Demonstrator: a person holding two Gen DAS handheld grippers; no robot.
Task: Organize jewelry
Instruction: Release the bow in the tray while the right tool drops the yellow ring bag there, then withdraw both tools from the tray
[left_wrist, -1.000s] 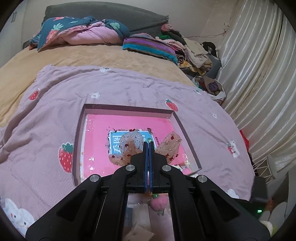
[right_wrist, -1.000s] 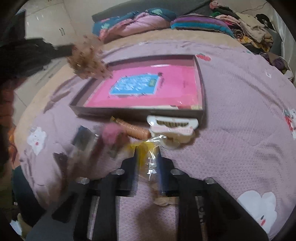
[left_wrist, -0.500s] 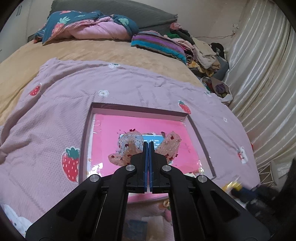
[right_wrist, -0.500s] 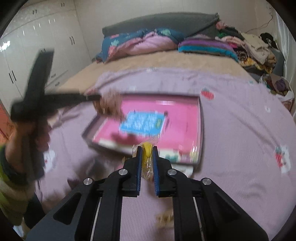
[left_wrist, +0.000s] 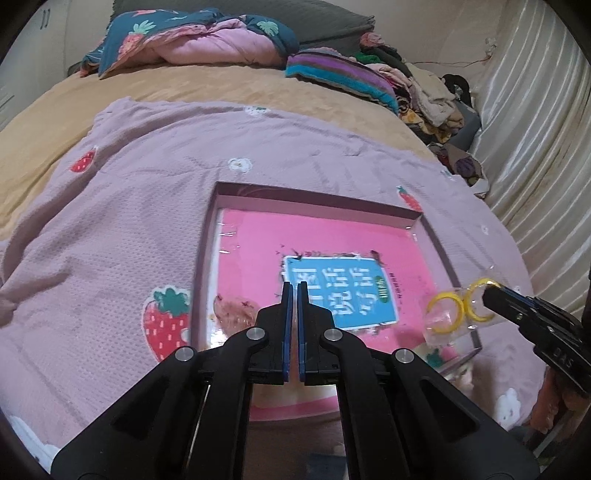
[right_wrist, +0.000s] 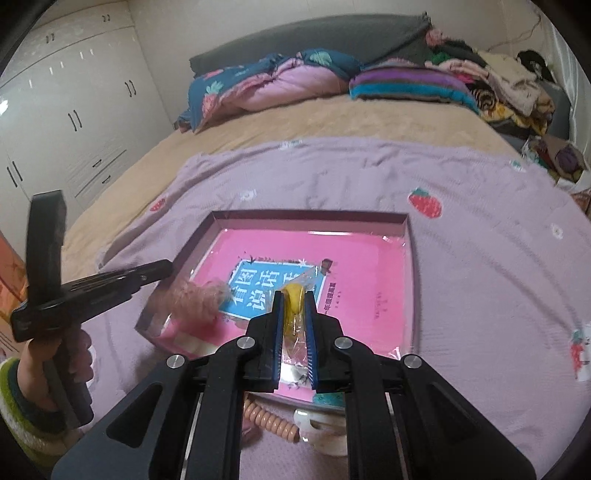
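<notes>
Left wrist view, left gripper (left_wrist: 291, 286): jaws closed to a thin slit, pointing down into the tray (left_wrist: 314, 194) on the blanket (left_wrist: 110, 221).
Left wrist view, hair bow (left_wrist: 236, 310): a moment ago it fanned out ahead of my fingertips. Now it droops beside the left finger, low over the tray's near left corner. I judge an edge is still pinched, though the pinch itself is hidden.
Left wrist view, right gripper (left_wrist: 491, 291): newly arrived from the right, holding a clear bag (left_wrist: 443, 314) of yellow rings above the tray's near right corner.
Right wrist view, right gripper (right_wrist: 293, 295): jaws clamped on the clear bag (right_wrist: 293, 332). A second ago it was down by the blanket in front of the tray; now it hangs over the book (right_wrist: 258, 280) lying in the tray (right_wrist: 306, 214).
Right wrist view, left gripper (right_wrist: 166, 266): its tip meets the blurred hair bow (right_wrist: 199, 299) at the tray's left edge, with the person's hand (right_wrist: 55, 365) on the handle.
Right wrist view, leftovers: a coiled hair tie (right_wrist: 269, 417) and a white clip (right_wrist: 321, 435) lie on the blanket in front of the tray.
Meaning for the task: both pieces are now over the tray. I think releasing them comes next, then the leftovers.
</notes>
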